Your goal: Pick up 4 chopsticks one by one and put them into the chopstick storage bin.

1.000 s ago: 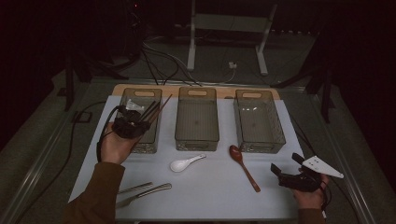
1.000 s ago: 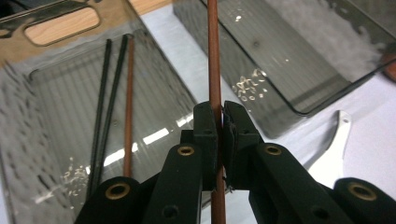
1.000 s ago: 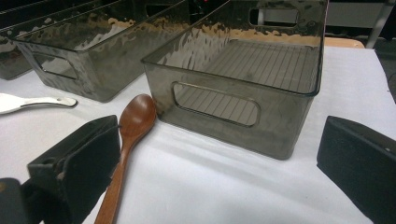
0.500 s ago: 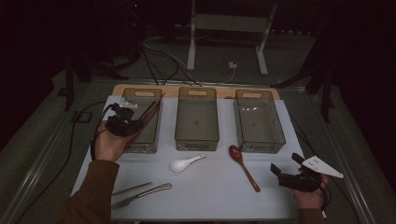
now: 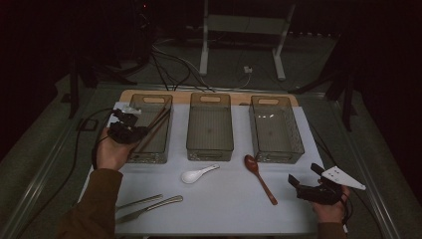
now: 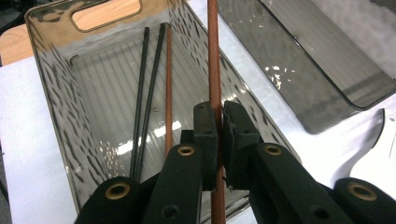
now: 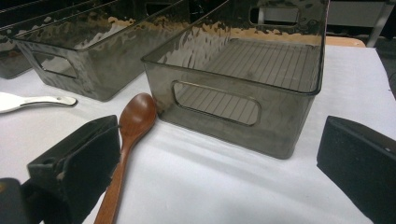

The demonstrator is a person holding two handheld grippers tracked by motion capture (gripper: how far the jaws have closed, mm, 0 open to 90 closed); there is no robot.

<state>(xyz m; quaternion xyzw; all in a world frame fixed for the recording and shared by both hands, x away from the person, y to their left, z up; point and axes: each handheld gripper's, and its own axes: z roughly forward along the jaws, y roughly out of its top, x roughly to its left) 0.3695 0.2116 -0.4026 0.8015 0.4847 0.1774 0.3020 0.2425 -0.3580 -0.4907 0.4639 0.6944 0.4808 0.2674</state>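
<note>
My left gripper hovers at the near left corner of the left smoky plastic bin, shut on a brown chopstick that slants across the bin. In the left gripper view the jaws pinch that chopstick upright over the bin. Two black chopsticks and another brown one lie inside. My right gripper rests open at the table's near right. Its wide jaws face the right bin, with a wooden spoon beside the left jaw.
The middle bin and right bin stand in a row at the back of the white mat. A white spoon and the wooden spoon lie in front of them. A fork and knife lie near left.
My left gripper has shifted slightly leftward with the brown chopstick still held. The right gripper has stayed put.
</note>
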